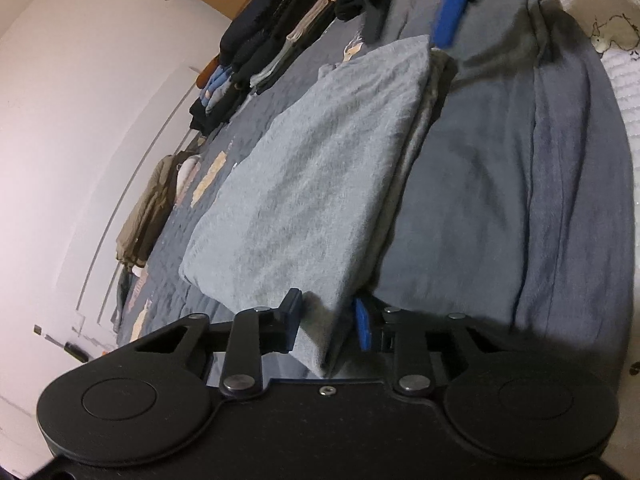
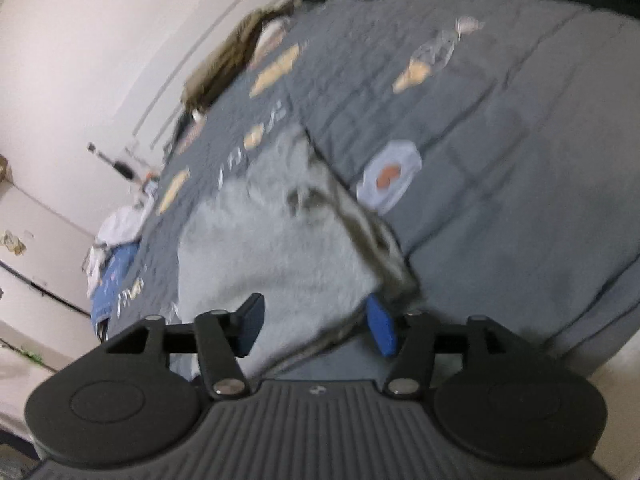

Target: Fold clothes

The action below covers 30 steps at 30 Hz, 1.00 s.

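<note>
Soft, light grey knit garment (image 1: 304,184) lies part-folded on bed (image 1: 500,200); left claw (image 1: 328,322) & right claw (image 2: 316,326) each pinch a corner w/ cloth between fingers—limp, so best held by corners.

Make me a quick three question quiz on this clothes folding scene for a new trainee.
1. True or false: the left gripper has its fingers around a corner of the grey garment.
2. What does the grey garment lie on: A the bed quilt, B the floor, C a chair?
3. Where do the stacked folded clothes sit?

Key: 1 true. 2 A. 3 Along the bed's far edge, near the wall.
</note>
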Available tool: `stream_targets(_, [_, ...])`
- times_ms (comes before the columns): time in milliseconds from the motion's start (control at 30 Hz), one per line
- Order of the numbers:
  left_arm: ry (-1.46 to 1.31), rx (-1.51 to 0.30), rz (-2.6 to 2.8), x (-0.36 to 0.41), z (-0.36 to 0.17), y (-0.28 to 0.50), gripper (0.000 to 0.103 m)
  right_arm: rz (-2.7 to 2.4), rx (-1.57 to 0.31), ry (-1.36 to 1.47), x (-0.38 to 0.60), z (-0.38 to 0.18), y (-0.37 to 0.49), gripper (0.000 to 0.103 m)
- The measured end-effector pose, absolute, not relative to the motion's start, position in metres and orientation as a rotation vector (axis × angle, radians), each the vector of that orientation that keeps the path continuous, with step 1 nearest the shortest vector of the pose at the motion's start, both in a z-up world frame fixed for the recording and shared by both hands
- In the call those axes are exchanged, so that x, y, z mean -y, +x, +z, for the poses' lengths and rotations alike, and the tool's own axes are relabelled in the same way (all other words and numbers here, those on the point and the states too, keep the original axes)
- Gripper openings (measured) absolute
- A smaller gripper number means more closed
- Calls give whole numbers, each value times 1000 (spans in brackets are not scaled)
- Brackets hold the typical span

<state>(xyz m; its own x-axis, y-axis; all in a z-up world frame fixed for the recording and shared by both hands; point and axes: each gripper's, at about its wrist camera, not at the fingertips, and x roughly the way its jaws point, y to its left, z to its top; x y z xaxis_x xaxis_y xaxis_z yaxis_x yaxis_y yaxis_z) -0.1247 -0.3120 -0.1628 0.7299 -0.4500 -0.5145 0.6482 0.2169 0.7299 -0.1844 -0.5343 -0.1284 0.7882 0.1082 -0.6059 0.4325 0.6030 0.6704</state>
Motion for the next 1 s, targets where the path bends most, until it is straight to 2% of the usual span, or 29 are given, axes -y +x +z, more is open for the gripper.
stream_targets(167, [1113,-212,-769,310,-163,-125,28,-224,-654,973,536,-143,-180,58])
stream_targets(400, [1114,-211,-768,311,-164,-126,28,-252,-616,1059,541,-162,-173,65])
stream_targets(533, [1116,-208,-765,313,-165,-125,28,-254,-539,1111,545,-165,-168,77])
stream_targets(667, [1114,-208,-762,314,-165,-126,28,-242,-487,1105,544,-165,-163,76])
stream_targets(733, [1113,-208,-761,314,-164,-128,29,-236,-486,1109,544,-165,-162,72])
stream_targets(767, [1112,-209,-759,314,-164,-128,29,-233,-486,1112,544,-165,-161,58])
stream_targets(800, [1114,-208,-757,314,-164,-128,29,-230,-486,1115,544,-165,-161,31])
stream_targets(833, [1116,-206,-755,315,-165,-129,29,-226,-492,1127,544,-166,-160,11])
stream_targets(900, [1124,-199,-749,315,-167,-129,30,-231,-487,1157,545,-168,-162,9])
stream_targets(1000, [1167,-147,-722,316,-173,-132,38,-233,-462,1177,543,-163,-167,7])
